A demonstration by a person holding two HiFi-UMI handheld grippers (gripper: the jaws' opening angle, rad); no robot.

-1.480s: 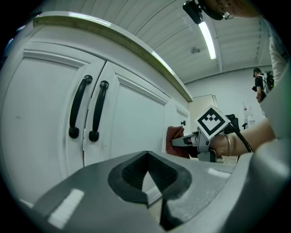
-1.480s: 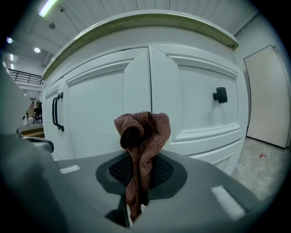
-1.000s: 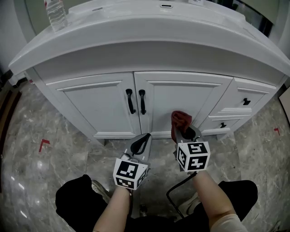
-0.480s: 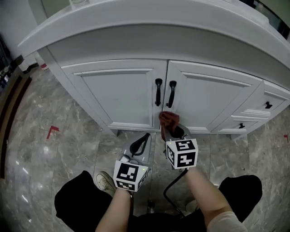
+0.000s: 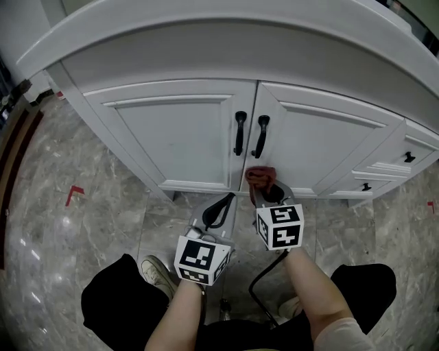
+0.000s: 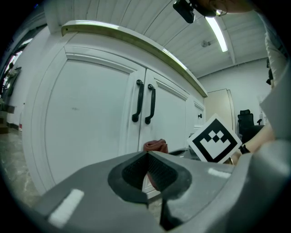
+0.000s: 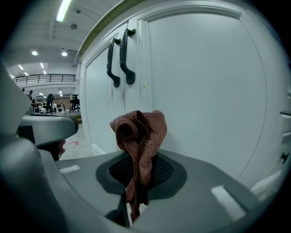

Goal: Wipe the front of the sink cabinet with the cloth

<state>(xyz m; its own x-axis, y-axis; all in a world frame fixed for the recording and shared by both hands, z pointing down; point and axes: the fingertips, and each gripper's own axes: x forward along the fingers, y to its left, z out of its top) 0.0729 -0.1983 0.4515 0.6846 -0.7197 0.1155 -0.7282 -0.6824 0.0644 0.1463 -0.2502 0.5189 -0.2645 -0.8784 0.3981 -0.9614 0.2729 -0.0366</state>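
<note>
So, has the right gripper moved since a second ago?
Yes, the right gripper went left. Its red-brown knitted cloth, earlier right of the black door handles, now sits below them.

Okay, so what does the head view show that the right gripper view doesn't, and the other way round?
Only the head view shows the marker cubes, the person's forearms and a shoe. Only the right gripper view shows ceiling lights and a distant railing. Both show the red cloth pinched in the right gripper, the black door handles and the left gripper.
</note>
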